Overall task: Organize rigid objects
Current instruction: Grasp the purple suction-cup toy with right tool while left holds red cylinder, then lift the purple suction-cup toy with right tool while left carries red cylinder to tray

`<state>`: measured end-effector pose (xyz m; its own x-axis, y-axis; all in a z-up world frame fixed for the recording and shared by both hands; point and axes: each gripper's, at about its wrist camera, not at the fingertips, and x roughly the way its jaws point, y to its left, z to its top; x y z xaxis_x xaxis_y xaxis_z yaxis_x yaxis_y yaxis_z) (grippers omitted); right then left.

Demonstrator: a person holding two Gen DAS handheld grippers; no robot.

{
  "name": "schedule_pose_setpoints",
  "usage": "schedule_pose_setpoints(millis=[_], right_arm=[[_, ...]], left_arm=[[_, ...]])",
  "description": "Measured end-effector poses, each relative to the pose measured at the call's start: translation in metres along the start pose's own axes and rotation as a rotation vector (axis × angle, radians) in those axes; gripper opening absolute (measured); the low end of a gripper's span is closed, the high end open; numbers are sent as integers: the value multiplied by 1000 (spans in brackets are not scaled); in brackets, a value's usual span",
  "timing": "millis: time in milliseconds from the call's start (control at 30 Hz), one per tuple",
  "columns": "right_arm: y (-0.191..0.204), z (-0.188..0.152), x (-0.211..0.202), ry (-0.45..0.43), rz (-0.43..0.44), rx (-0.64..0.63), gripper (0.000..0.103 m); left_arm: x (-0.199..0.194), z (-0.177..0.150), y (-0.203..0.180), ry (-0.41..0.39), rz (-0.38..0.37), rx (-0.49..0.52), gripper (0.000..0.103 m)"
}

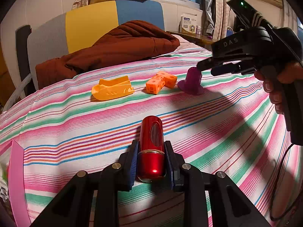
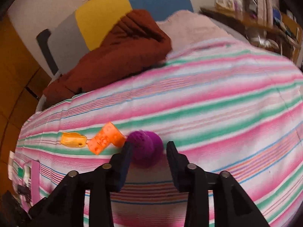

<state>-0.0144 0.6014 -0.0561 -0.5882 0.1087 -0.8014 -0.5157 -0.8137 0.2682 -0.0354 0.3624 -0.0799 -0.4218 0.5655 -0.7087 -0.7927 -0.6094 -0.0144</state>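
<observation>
Nearest the left wrist lens, bottom centre of the frame: the left gripper (image 1: pixel 151 162), its blue-padded jaws clamped on the lower body of a glossy red metal cylinder with an oval window (image 1: pixel 152 147), which points away up the frame over the striped pink, green and white bedsheet (image 1: pixel 208 132). Whether the cylinder rests on the sheet or is lifted off it, I cannot tell.

Mid-frame in that view, a row of three toys across the sheet: a yellow-orange plastic boat-shaped toy (image 1: pixel 112 90) at left, a cluster of orange plastic cubes with holes (image 1: pixel 161 82) in the middle, a purple plastic piece with a flared base and upright stem (image 1: pixel 191 83) at right. Boat and cubes near each other; cubes and purple piece just beside one another.

Right gripper (image 1: pixel 203 65) enters from the upper right of the left view, held by a person's hand (image 1: pixel 276 83), its tips at the top of the purple stem. In the right wrist view, blurred, the right gripper (image 2: pixel 148 151) has its jaws apart on either side of the purple piece (image 2: pixel 145 147); the left-hand jaw looks to touch it, the right-hand one stands clear, so no grip.

Progress, as judged: three pieces already lined up; the red cylinder seems the remaining one to join the row. Purple piece possibly just being set or adjusted
</observation>
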Motion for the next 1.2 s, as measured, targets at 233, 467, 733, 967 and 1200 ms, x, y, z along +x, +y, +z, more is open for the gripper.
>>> schedule_pose_setpoints(millis=[233,467,733,967,1200], right_arm=[[23,-4,26,-2,-88,-125,39],[20,-11,29,7,-45,-121,33],[37,-33,-17,9,-31,-44,33],[45,-78,-19,99,-36,36,33],[50,-75,-19,57,-57,-22,33]], left_arm=[[1,0,0,-1,1,0,27],[2,0,0,0,-7,-8,27],[3,1,5,1,-28,-26,27],[2,1,5,3,-26,-31,27],[-26,-13,11,-34,21,-58,26]])
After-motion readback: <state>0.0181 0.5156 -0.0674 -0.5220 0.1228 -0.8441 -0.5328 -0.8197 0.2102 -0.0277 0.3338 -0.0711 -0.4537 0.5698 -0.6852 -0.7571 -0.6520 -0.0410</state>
